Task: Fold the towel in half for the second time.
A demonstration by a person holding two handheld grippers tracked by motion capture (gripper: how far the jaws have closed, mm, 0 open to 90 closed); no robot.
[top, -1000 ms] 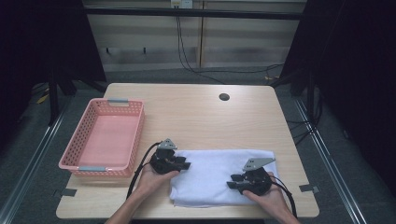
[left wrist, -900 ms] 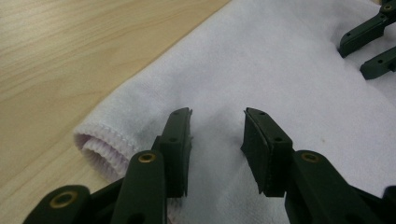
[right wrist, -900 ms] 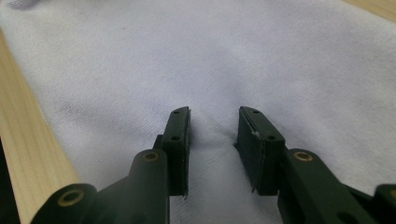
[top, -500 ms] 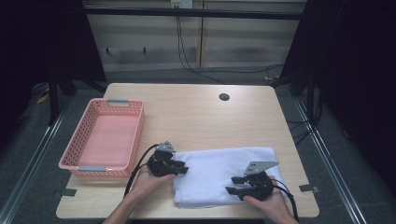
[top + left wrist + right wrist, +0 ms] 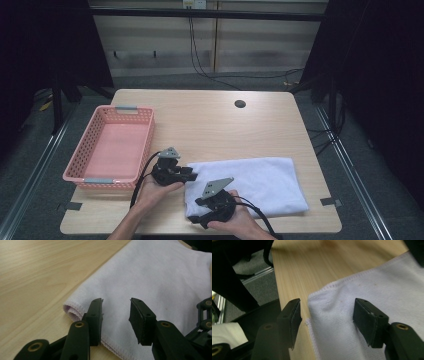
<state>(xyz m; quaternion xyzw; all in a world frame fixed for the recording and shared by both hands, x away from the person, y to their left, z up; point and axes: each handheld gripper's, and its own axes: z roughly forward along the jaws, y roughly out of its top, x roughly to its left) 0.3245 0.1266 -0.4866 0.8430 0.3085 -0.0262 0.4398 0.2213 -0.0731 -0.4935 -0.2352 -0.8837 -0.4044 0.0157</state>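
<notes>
A white towel (image 5: 255, 180) lies folded flat on the front right part of the wooden table (image 5: 215, 130). My left gripper (image 5: 192, 175) rests at its left edge. In the left gripper view the left gripper (image 5: 116, 302) has just been opening, and the towel (image 5: 155, 272) runs under and between its jaws without being pinched. My right gripper (image 5: 197, 210) is at the towel's front left corner. Its jaws have just been opening and the right gripper (image 5: 327, 302) stands wide, with the towel (image 5: 374, 282) corner loose between the jaws.
A pink plastic basket (image 5: 142, 145) sits on the table's left side, close to my left hand. A round cable hole (image 5: 240, 104) is near the far edge. The table's front edge runs just under my right gripper, with dark floor beyond.
My right gripper has slid left along the towel's front edge to its front left corner, and its jaws stand wider. My left hand has stayed put.
</notes>
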